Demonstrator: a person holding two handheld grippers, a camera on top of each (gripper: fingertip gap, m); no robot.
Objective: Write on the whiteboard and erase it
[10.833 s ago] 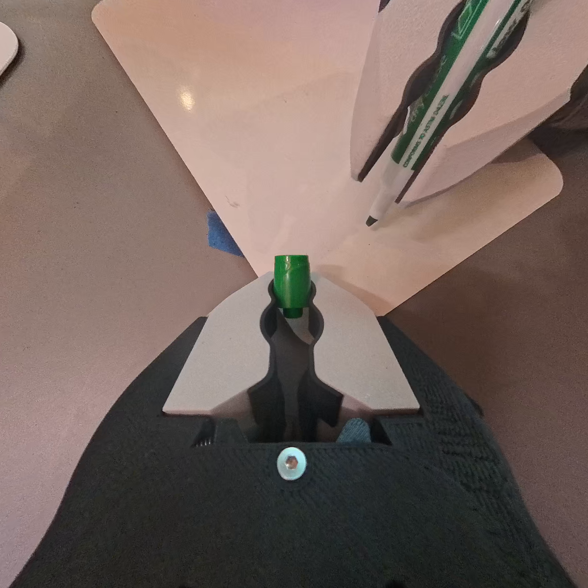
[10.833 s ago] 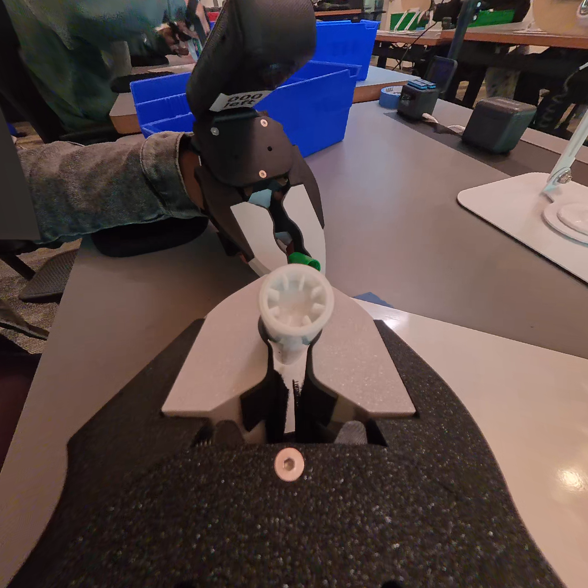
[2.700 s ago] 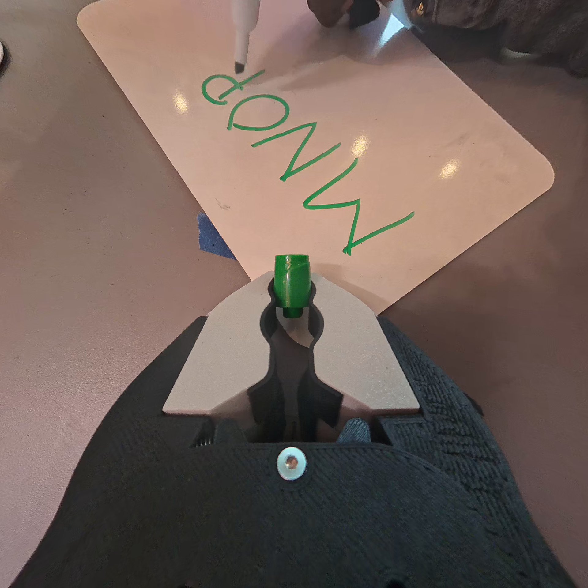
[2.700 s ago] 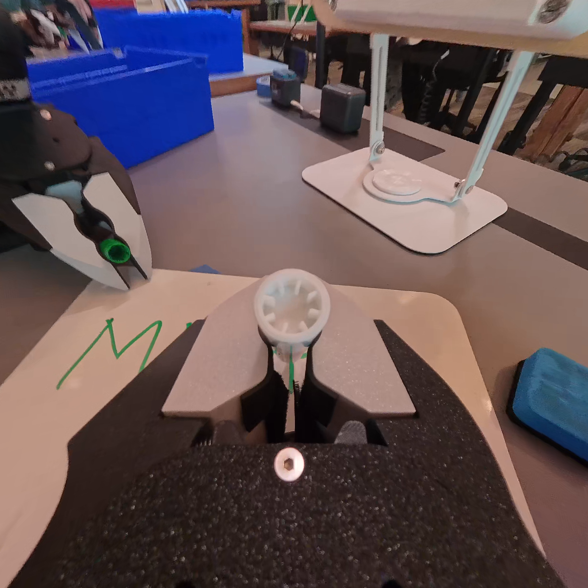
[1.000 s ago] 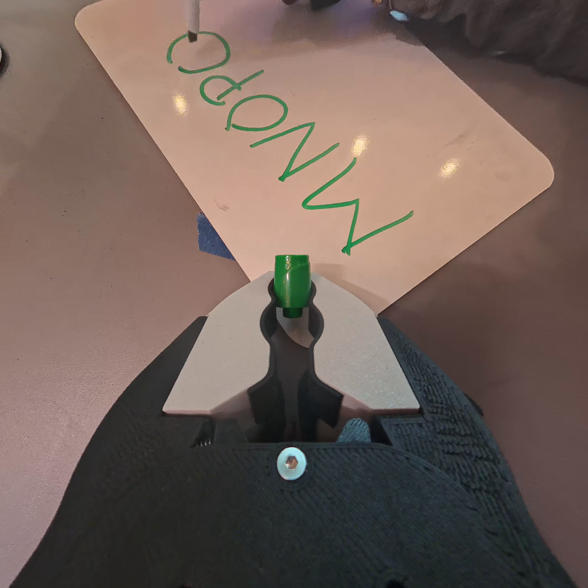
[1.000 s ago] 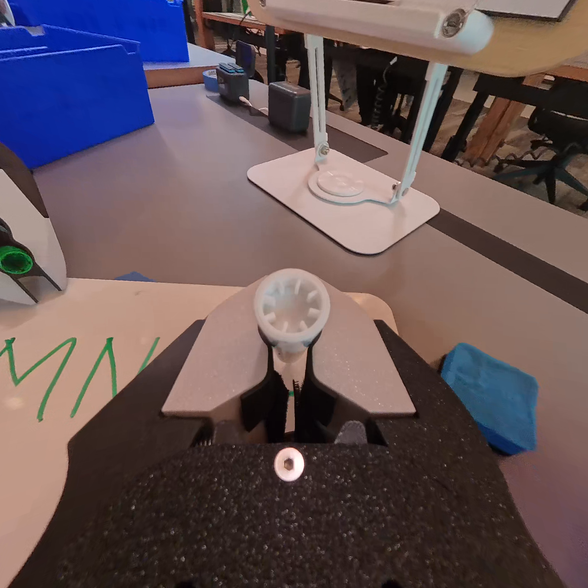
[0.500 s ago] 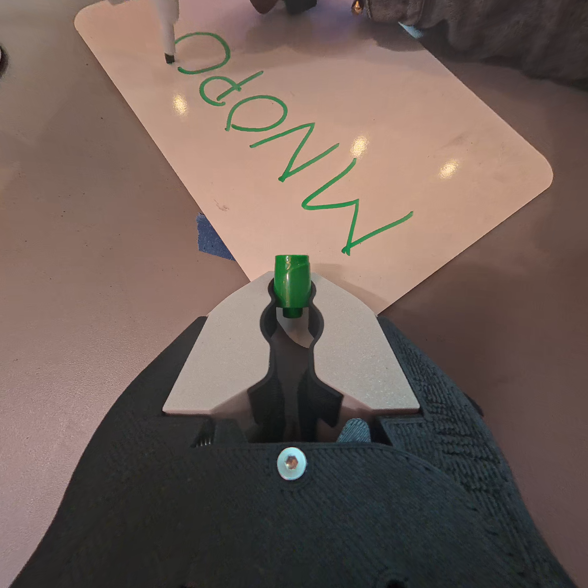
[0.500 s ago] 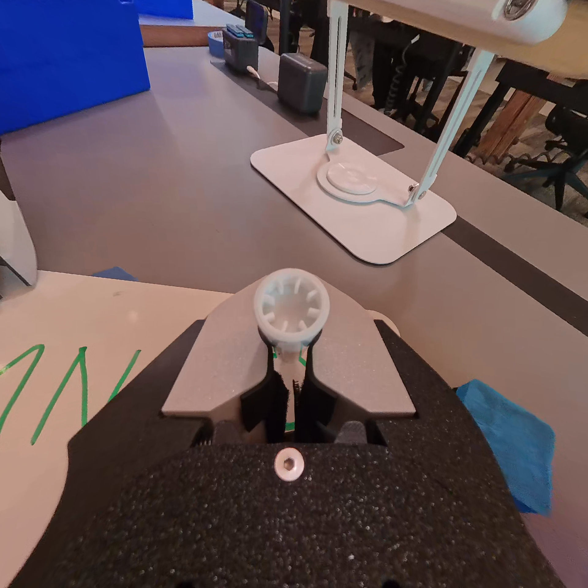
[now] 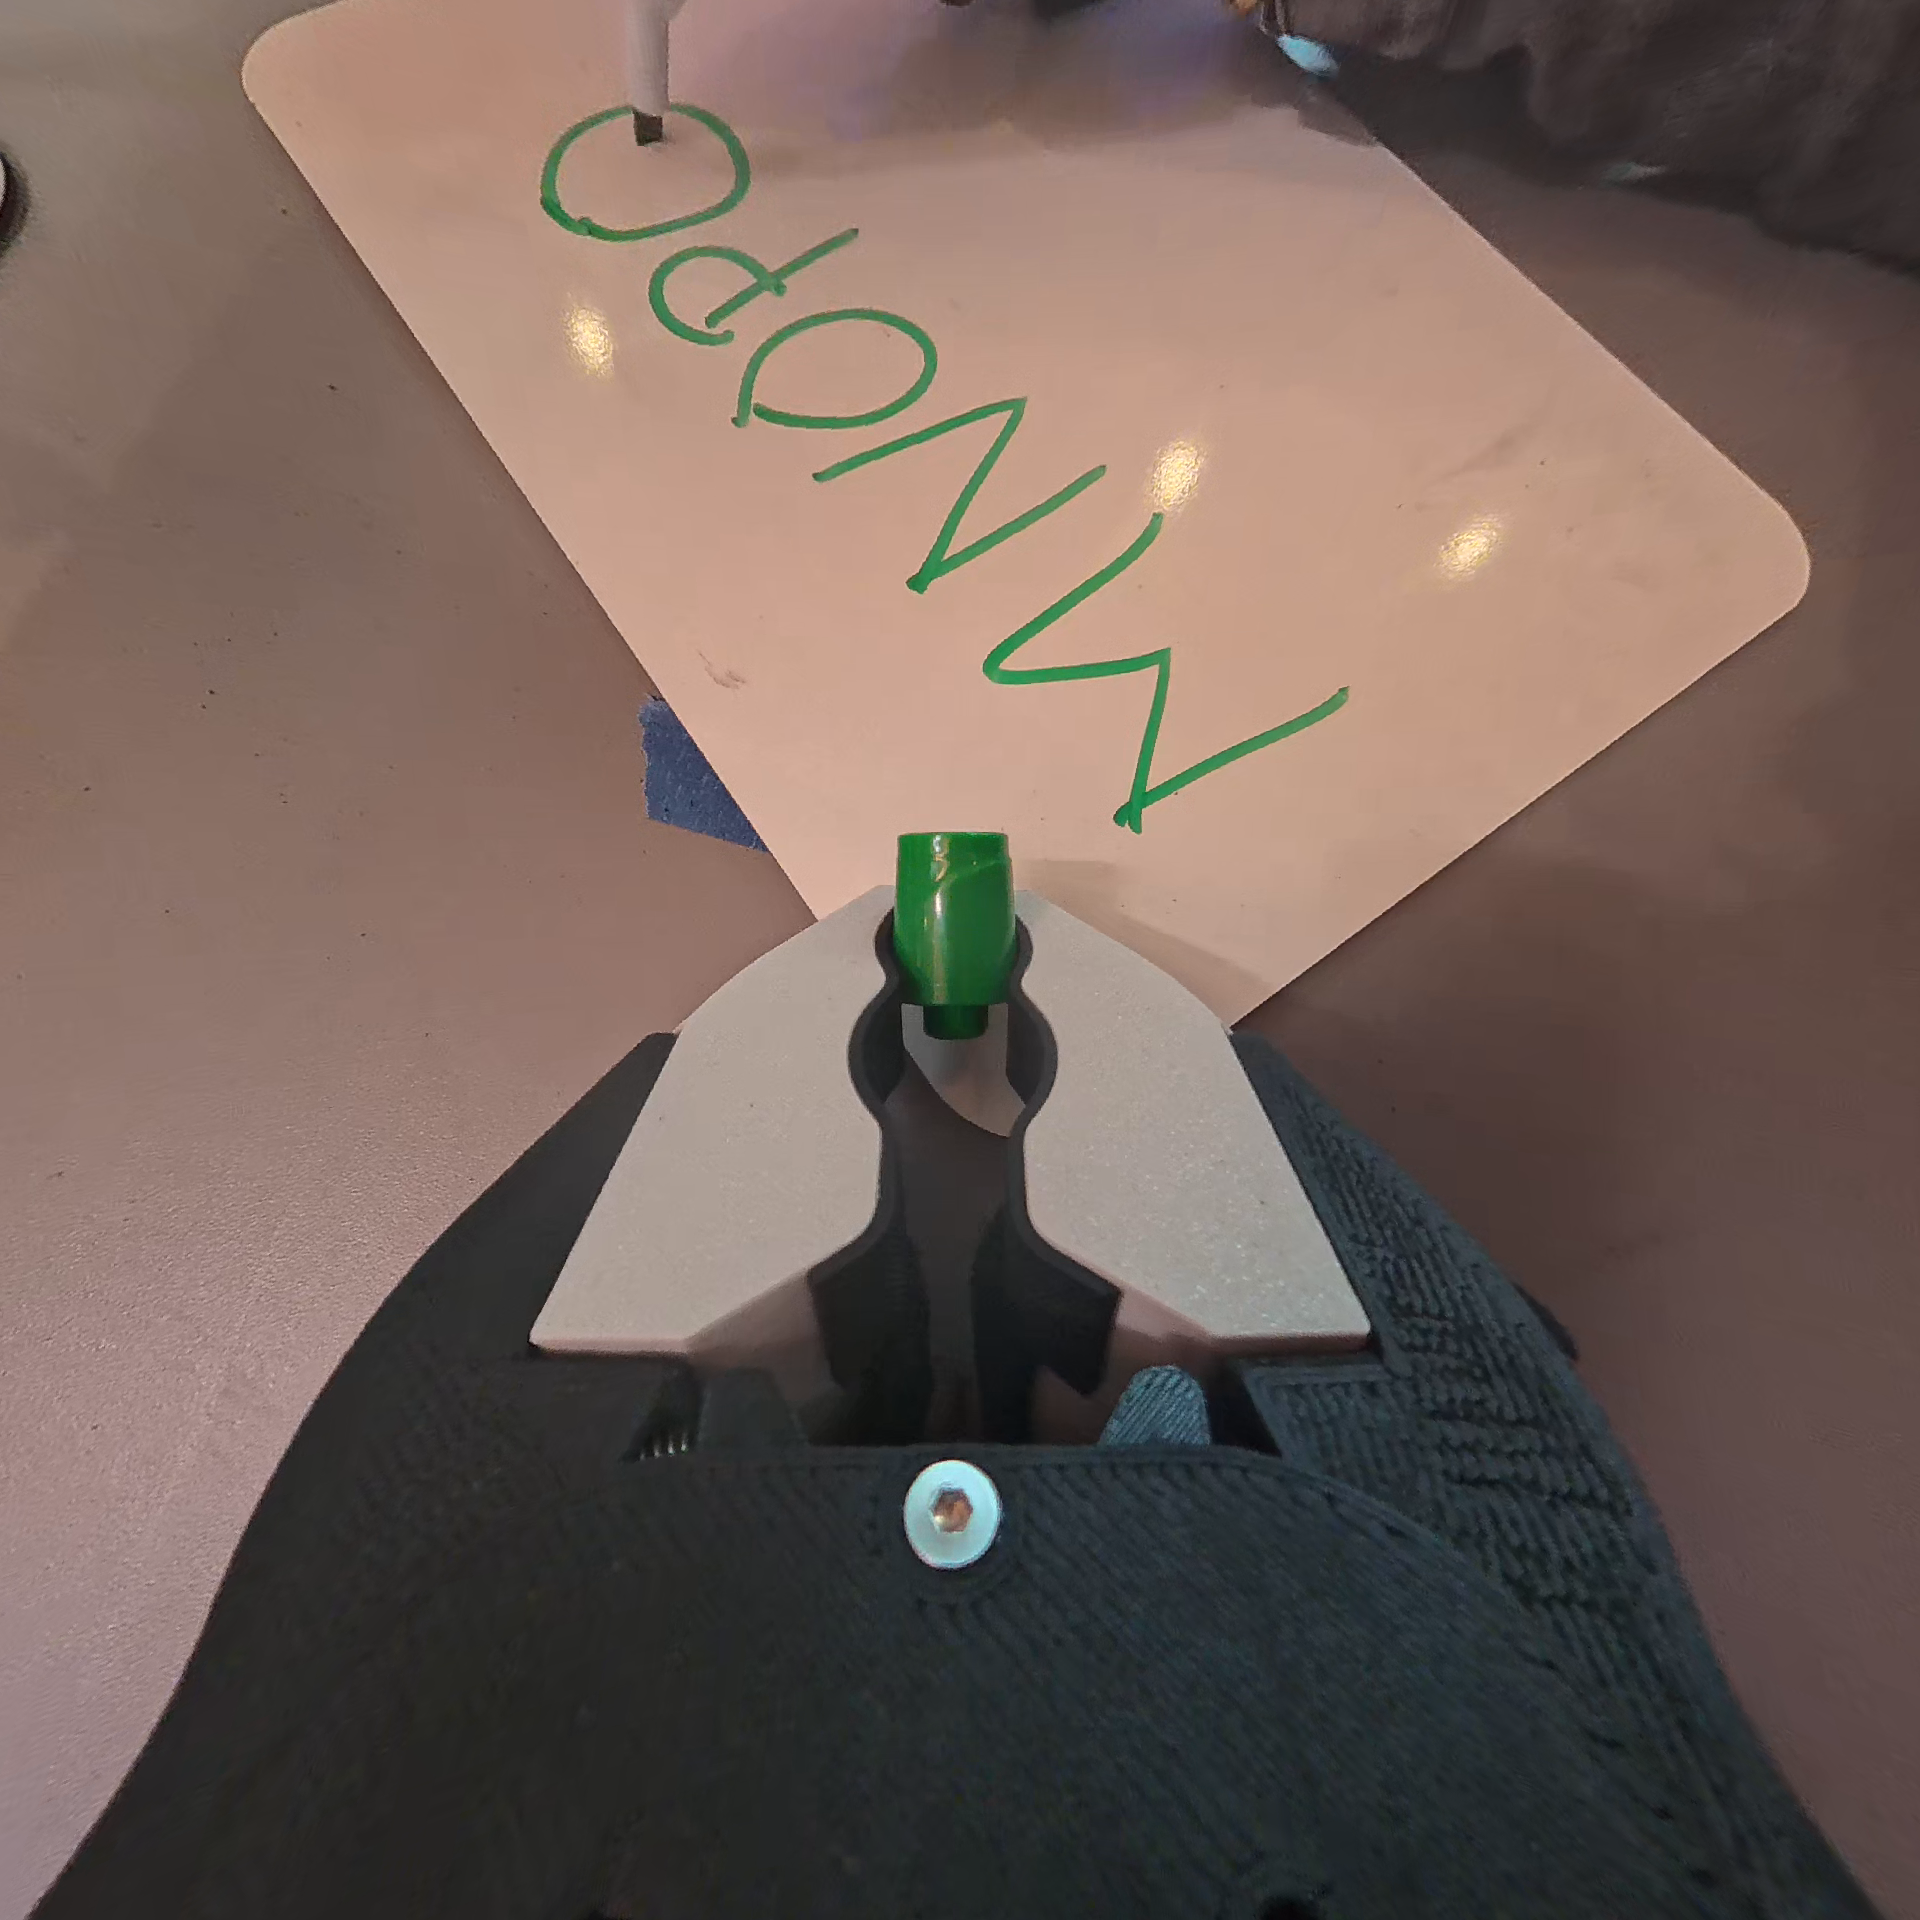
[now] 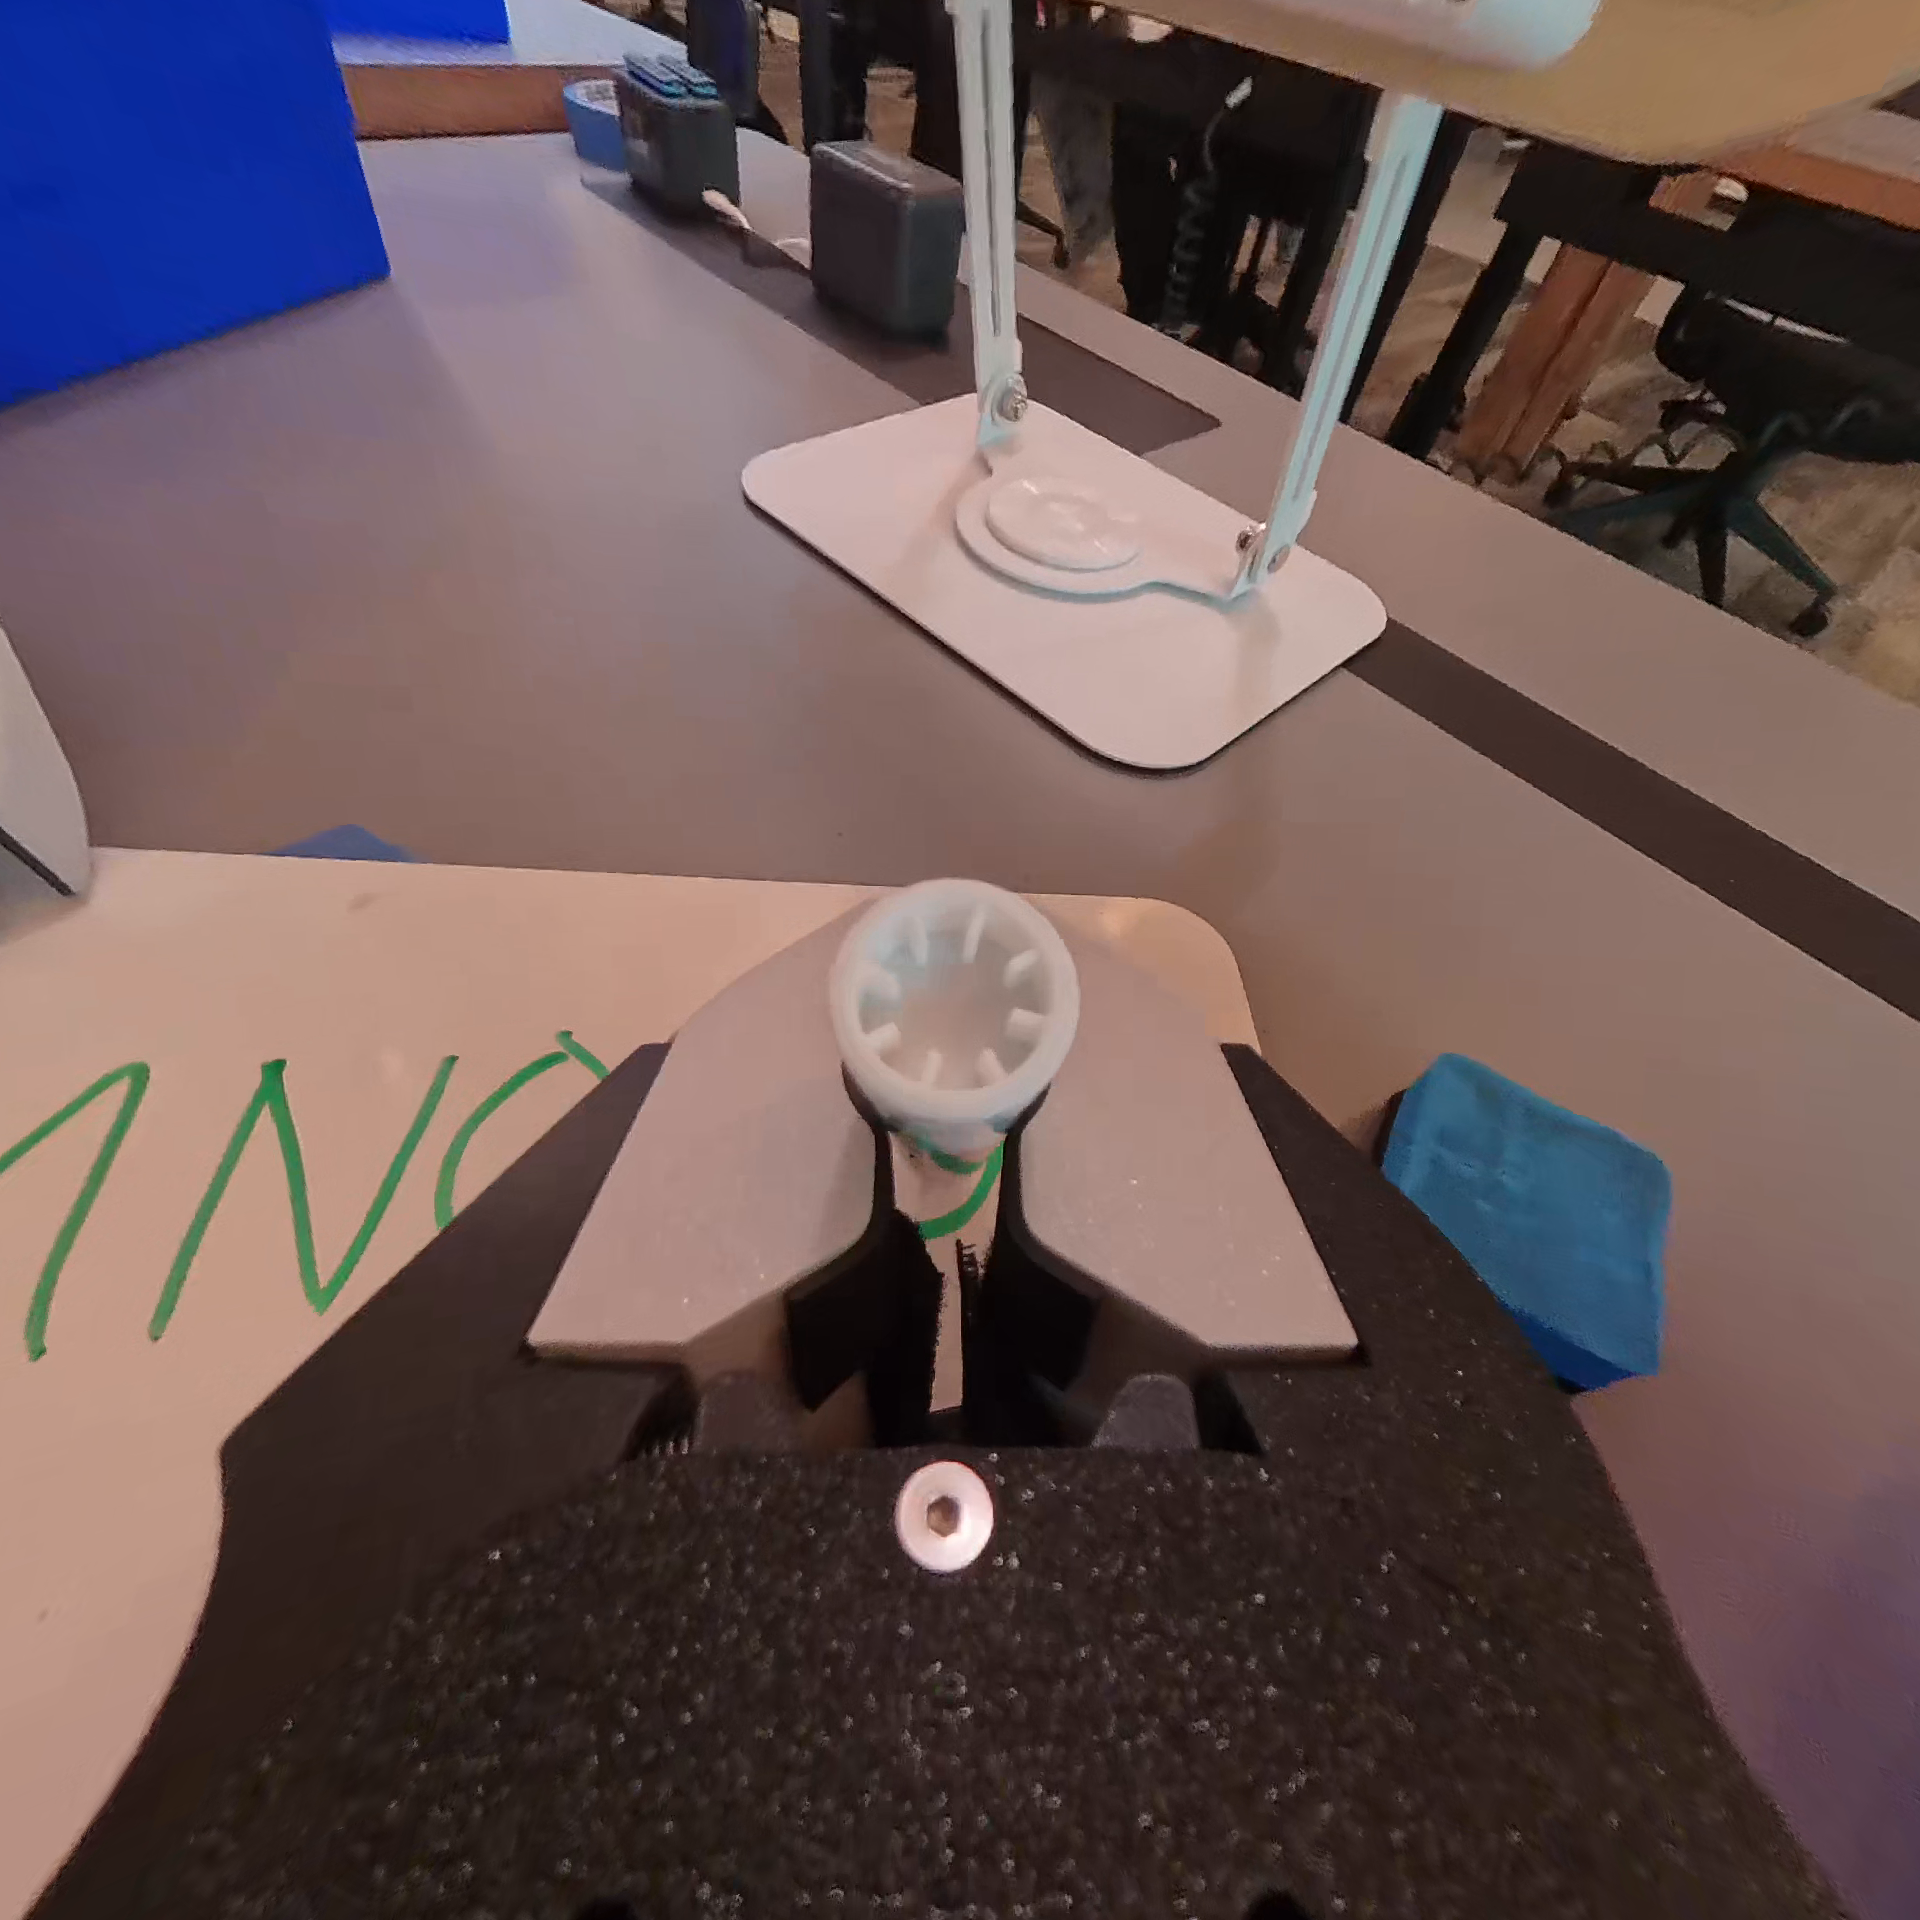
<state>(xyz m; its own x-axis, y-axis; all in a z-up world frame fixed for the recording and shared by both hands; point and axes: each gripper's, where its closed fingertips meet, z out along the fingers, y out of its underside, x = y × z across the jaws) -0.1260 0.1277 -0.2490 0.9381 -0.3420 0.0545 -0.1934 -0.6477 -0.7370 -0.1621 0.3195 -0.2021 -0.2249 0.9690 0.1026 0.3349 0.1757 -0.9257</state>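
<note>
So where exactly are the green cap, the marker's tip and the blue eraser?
green cap (image 9: 951,925): left wrist view, on its shiny side.
marker tip (image 9: 648,128): left wrist view, on the dark nib.
blue eraser (image 10: 1527,1210): right wrist view, on its top face.

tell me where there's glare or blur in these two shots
Left wrist view: sharp; small bright ceiling-light spots glare on the whiteboard, and the green cap has a thin shine. Right wrist view: softer, with motion blur on the white marker end and the lamp arm; wide-angle bending curves the table edges.
</note>
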